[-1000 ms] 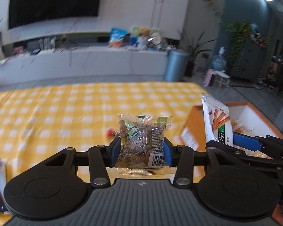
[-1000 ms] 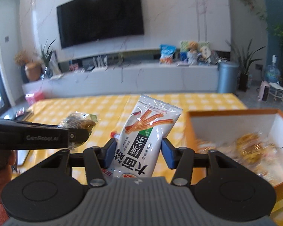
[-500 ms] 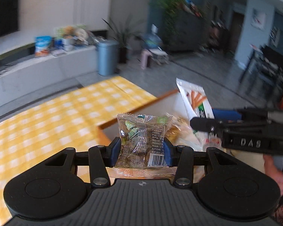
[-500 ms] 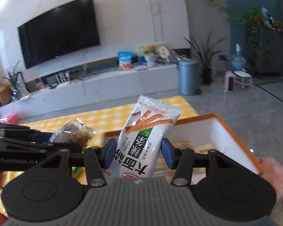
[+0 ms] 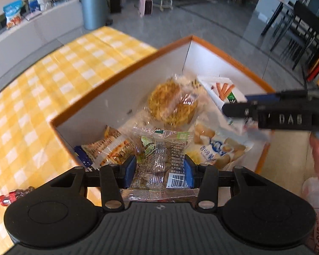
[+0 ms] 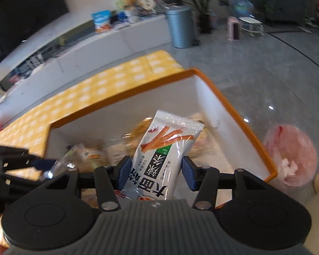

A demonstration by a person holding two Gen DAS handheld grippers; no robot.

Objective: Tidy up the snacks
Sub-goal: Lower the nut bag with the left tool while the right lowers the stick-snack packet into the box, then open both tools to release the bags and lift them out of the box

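Observation:
My left gripper (image 5: 160, 171) is shut on a clear nut snack pack (image 5: 159, 159) and holds it over the near left part of the orange-rimmed white box (image 5: 125, 68). My right gripper (image 6: 156, 173) is shut on a white spicy-strip packet (image 6: 163, 150) and holds it above the same box (image 6: 229, 106). The right gripper also shows in the left wrist view (image 5: 287, 114) with its packet (image 5: 223, 91). The left gripper shows at the left of the right wrist view (image 6: 42, 163). Several snacks lie in the box, among them a round crispy cake (image 5: 172, 104).
The box stands on a yellow checked tablecloth (image 5: 32, 97) at the table's right end. A small red-capped item (image 5: 12, 195) lies on the cloth at the left. A pink bag (image 6: 291, 155) sits beyond the box's right wall, off the table.
Both grippers have swung right from over the tablecloth to above the box and tilted downward, each still holding its packet.

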